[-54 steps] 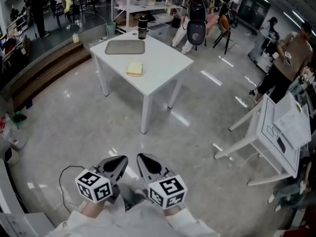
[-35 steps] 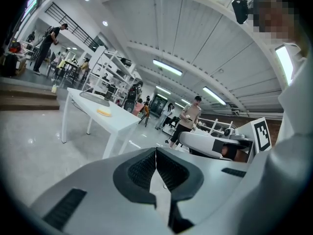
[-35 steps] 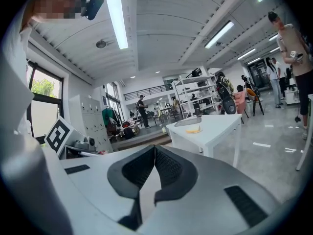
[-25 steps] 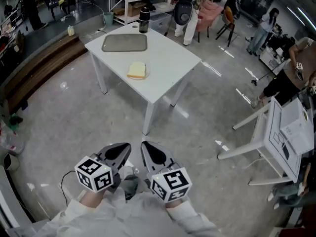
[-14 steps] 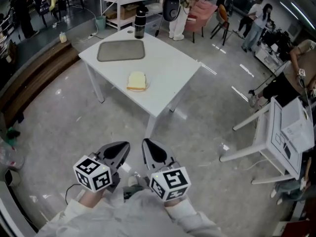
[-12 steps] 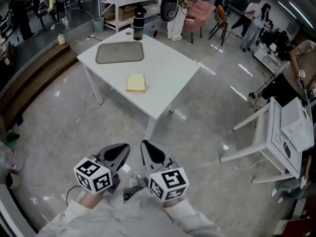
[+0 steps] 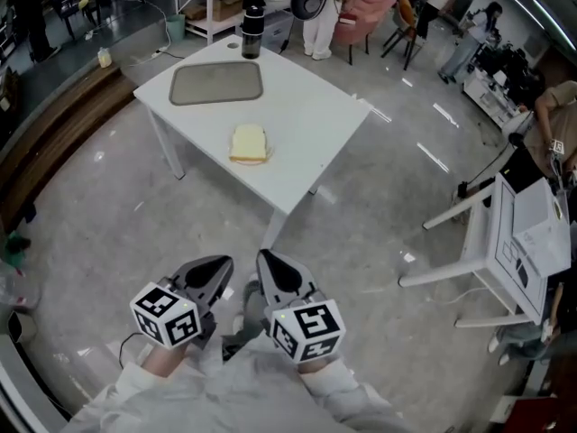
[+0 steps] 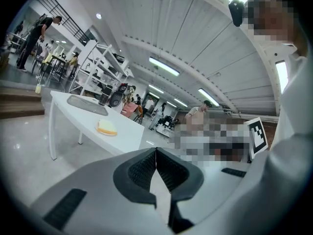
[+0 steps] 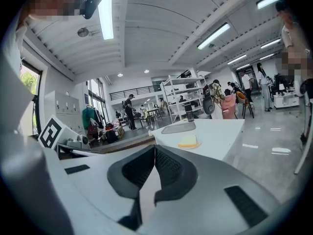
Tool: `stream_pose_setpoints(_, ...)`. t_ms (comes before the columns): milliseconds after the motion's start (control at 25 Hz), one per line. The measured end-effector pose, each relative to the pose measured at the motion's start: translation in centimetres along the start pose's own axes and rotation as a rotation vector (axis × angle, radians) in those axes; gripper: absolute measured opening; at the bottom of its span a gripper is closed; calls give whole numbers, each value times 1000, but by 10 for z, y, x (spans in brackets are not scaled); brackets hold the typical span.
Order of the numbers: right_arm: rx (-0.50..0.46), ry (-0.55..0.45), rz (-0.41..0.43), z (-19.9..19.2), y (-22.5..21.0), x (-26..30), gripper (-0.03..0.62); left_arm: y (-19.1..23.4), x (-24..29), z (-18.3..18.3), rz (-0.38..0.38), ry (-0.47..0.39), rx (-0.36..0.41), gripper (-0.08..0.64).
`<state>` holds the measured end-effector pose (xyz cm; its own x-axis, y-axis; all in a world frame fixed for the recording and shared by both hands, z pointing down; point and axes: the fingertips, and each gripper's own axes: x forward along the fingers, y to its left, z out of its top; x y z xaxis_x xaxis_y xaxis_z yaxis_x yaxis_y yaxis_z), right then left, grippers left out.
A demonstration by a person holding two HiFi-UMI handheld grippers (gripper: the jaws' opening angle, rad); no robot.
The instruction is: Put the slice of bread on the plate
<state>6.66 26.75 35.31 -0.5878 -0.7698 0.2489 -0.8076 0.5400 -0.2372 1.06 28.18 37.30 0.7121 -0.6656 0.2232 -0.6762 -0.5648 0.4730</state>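
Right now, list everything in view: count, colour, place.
table: 1, white, ahead of the person
tray: 1, grey, far end of the table
bread: 1 slice, pale yellow, mid-table, nearer than the tray
flask: 1, dark, far table corner, beyond the tray
side table: 1, white, far right, papers on top
chair: 1, pink, beyond the table
people: several, around the room's edges
left gripper: 1, grey, low in head view, shut, empty
right gripper: 1, grey, beside the left, shut, empty
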Motion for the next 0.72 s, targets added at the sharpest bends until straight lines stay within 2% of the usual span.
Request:
stream_pose_setpoints(200,12,17,7,3,-14,25,15,19,17,11,7,7,-6,9)
stream_pose_setpoints(360,8,13,11,16,-31,51,15,36,36,27,18,6,18,9)
stream_pose_setpoints(720,18,44,33,41,-85,122,15,91,94,69,62,6,7,9)
